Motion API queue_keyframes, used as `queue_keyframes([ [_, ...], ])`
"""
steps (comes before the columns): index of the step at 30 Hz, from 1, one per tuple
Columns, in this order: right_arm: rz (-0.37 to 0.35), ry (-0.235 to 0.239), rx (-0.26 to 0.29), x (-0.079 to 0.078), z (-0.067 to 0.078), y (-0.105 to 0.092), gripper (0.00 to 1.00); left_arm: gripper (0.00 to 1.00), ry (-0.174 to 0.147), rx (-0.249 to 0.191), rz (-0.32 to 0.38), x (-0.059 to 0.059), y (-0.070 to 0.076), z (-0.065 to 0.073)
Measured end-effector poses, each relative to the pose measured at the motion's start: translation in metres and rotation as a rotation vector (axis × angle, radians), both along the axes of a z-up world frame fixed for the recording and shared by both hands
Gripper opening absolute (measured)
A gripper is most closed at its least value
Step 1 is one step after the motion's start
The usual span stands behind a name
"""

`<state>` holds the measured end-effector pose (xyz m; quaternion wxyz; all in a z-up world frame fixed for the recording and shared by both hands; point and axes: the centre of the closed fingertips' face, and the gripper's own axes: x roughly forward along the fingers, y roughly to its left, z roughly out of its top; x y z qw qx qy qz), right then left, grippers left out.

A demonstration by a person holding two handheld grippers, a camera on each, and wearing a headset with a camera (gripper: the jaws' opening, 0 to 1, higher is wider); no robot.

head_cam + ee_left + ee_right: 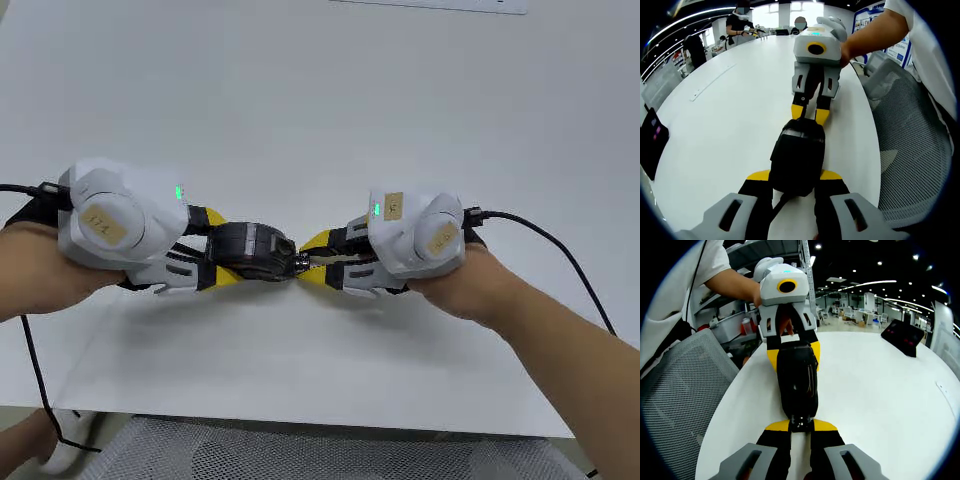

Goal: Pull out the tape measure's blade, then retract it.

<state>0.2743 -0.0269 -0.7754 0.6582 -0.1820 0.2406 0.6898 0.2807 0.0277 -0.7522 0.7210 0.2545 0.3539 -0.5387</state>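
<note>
1. Head view: the tape measure (255, 250) sits between the two grippers, over the near part of the white table (320, 120). The left gripper (222, 247) clamps the black case. The right gripper (310, 258) meets the case's mouth, tips touching it. No length of blade shows, so I judge the pull is about to begin. The right gripper should draw straight away, in line with the case.

2. Left gripper view: the yellow tips sit on either flank of the tape measure (797, 155), clenched on it. The case is long for that hold, so the clamp must be firm and the hand steady, or the case may twist as the blade comes out.

3. Right gripper view: the right gripper's tips are pinched together on the small metal hook (801, 422) at the case's mouth. That is a thin hold and it could slip. A slow, level pull suits it, and afterwards the blade should be guided back in rather than let go.
</note>
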Motion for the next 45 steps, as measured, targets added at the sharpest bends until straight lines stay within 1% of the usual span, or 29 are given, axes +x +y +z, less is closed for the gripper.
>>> queue_keyframes([
  [6, -0.008, 0.002, -0.004, -0.001, 0.000, -0.008, 0.10, 0.26, 0.004, 0.006, -0.011, -0.001, 0.000, 0.000],
  [16, -0.026, -0.005, -0.017, 0.000, 0.002, -0.023, 0.10, 0.26, 0.009, 0.007, -0.007, -0.001, 0.000, 0.000],
  [32, -0.035, -0.020, -0.046, -0.001, 0.005, -0.044, 0.10, 0.26, 0.006, 0.016, -0.008, -0.002, 0.000, 0.000],
  [45, -0.050, -0.029, -0.069, 0.000, 0.003, -0.063, 0.10, 0.26, 0.007, 0.020, -0.010, -0.002, 0.000, 0.000],
])
